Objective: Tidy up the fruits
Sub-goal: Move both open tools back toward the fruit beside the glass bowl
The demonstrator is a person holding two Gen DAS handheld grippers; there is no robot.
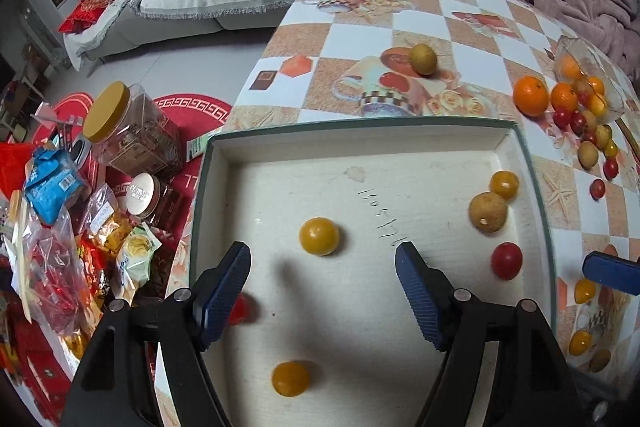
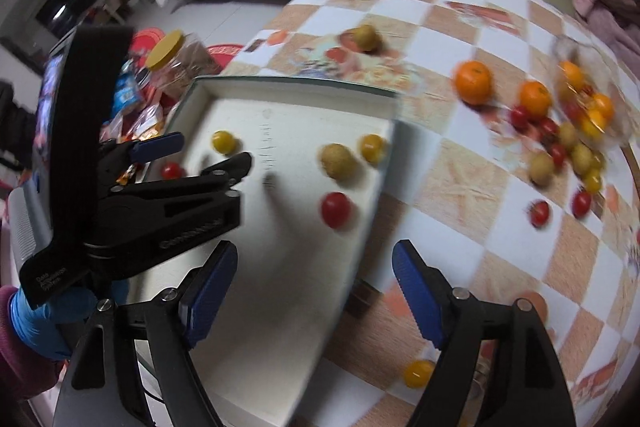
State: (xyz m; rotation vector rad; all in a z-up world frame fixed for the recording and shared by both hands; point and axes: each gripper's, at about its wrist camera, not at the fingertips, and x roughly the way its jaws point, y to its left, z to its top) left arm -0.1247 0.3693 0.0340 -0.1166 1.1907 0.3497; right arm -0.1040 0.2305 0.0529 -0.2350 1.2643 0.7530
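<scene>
Checkered surface (image 1: pixel 472 7) carrying white tray (image 1: pixel 536 195), one straight edge toward sofa; six small fruits inside, e.g. yellow tomato (image 1: pixel 319 236). Left tool (image 1: pixel 322 269) open above tray; right tool (image 2: pixel 314 273) open over tray edge.

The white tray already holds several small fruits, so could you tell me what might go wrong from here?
1. The round fruits sit loose in the white tray, such as the yellow tomato; a nudge could set them rolling.
2. The glass bowl lies tipped, so more fruit may spill.
3. The left hand-held gripper, open and low over the tray, could bump fruit.
</scene>
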